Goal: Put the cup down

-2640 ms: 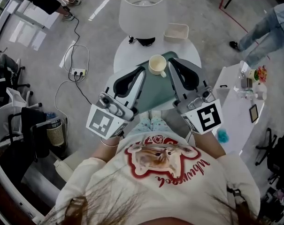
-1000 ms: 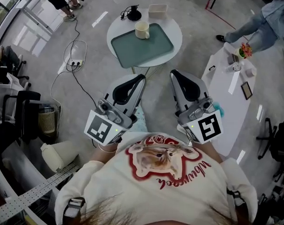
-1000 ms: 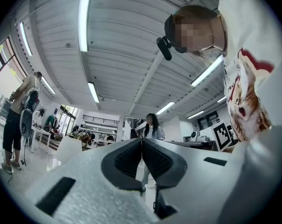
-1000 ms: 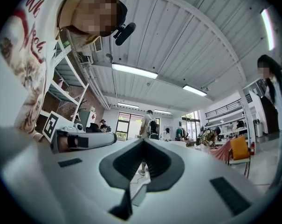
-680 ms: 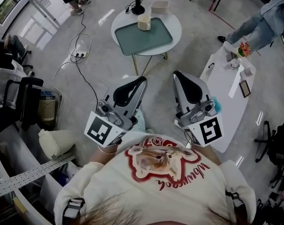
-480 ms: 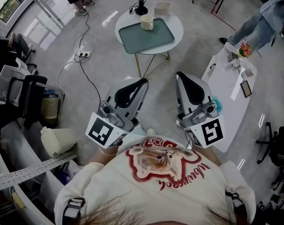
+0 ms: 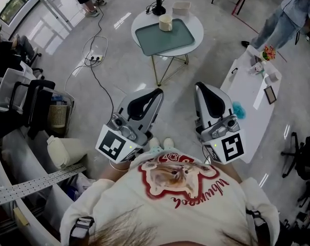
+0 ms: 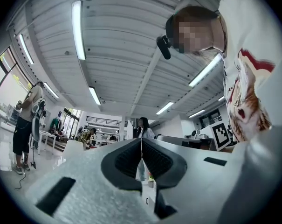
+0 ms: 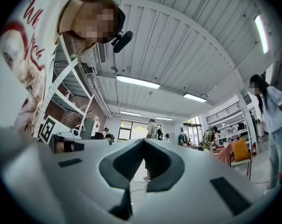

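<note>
In the head view a cream cup (image 7: 166, 22) stands upright on the far left part of a green tray (image 7: 174, 38), which lies on a small round white table (image 7: 140, 24) far ahead. Nothing touches the cup. Both grippers are held close to my chest, well back from that table, over bare floor. The left gripper (image 7: 158, 91) is shut with nothing in it, and so is the right gripper (image 7: 200, 86). The left gripper view shows the left gripper (image 8: 141, 141) with its pads pressed together, pointing up at the ceiling. The right gripper (image 9: 143, 142) looks the same in its own view.
A white box (image 7: 181, 6) and a black lamp base (image 7: 157, 7) sit behind the tray. A long white table (image 7: 249, 104) with small items stands at the right. A cable and power strip (image 7: 93, 59) lie on the floor, office chairs (image 7: 24, 99) at left. A person (image 7: 284, 19) stands top right.
The grippers flanked the cup on the tray 2.6 s ago. I have backed away since, so table, tray and cup have shrunk toward the top. Both grippers stay shut.
</note>
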Available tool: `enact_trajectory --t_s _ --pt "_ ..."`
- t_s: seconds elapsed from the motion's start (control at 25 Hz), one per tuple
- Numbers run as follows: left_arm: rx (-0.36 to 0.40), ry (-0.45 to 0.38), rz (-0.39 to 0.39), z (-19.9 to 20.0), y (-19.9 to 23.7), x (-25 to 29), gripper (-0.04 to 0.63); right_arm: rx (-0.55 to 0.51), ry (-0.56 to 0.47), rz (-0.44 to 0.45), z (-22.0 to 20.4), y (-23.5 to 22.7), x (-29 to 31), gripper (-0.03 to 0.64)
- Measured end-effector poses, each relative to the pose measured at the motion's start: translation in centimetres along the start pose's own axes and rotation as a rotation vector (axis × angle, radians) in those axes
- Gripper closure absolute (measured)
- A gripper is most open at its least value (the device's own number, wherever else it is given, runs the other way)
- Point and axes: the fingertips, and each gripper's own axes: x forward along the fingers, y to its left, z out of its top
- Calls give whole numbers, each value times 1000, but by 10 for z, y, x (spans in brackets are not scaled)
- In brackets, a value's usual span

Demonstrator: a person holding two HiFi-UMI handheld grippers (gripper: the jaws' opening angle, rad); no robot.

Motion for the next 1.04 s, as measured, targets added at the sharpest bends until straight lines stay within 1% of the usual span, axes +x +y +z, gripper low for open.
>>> enact_trajectory --t_s 0.16,0.48,0.6,0.84,1.04 --pt "-15 -1 9 1 2 -12 578 -37 5 18 4 15 1 589" --pt "-23 -4 -2 3 4 -21 578 -35 15 17 3 24 4 589" --pt "-14 -4 2 6 8 -23 578 -29 16 20 3 25 7 589" --pt "4 -5 37 11 21 -32 578 -32 10 23 7 29 8 589" --pt "12 -5 54 14 24 -38 578 -22 6 14 9 31 5 589"
